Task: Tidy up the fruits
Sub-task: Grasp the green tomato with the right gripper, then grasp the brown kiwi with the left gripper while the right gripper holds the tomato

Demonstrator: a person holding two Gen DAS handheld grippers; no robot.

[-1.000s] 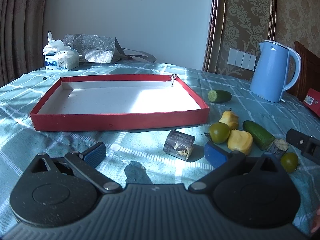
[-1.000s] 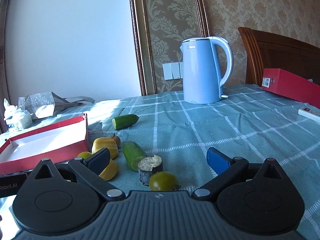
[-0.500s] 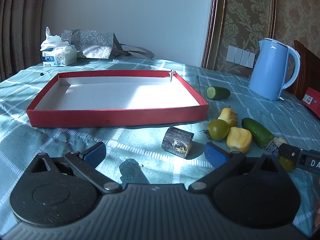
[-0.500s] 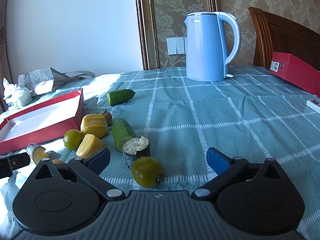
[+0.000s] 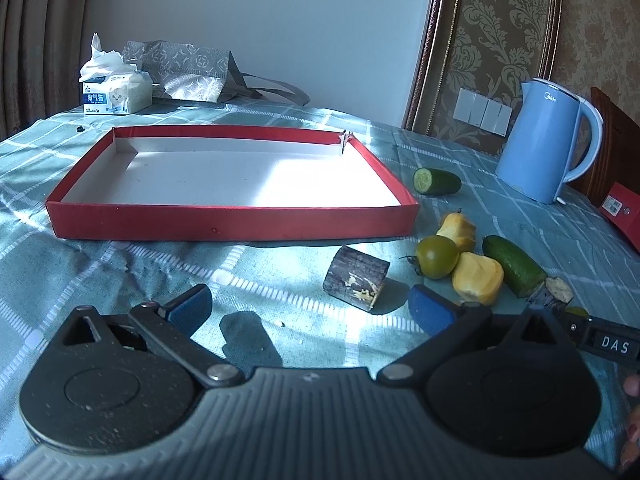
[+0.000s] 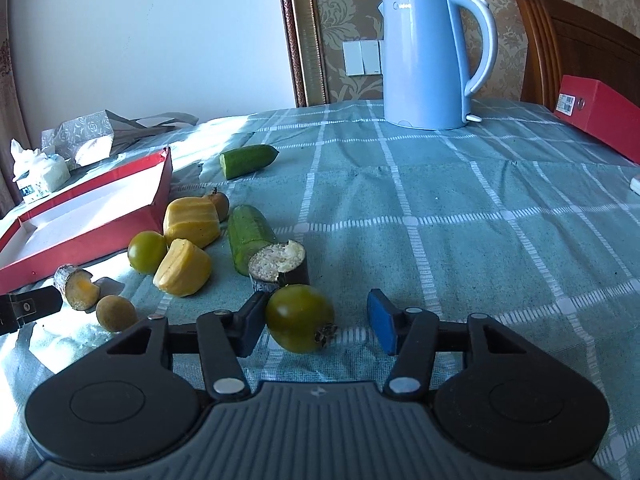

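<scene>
Right gripper [image 6: 316, 320] jaws just closing around green tomato [image 6: 299, 317], right pad short of it, left gripper [image 5: 310, 306] wide open, empty, red tray [image 5: 240, 220] beyond

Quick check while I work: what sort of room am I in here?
Probably a home dining or living room: a table under a checked tablecloth, an electric kettle beside a wooden chair, and patterned wallpaper with wall switches behind.

The right gripper [image 6: 318, 322] is closing its jaws around the near green tomato [image 6: 300, 317]; the left pad is touching it, the right pad is standing clear, and the gripper is sitting lower and closer than before
</scene>
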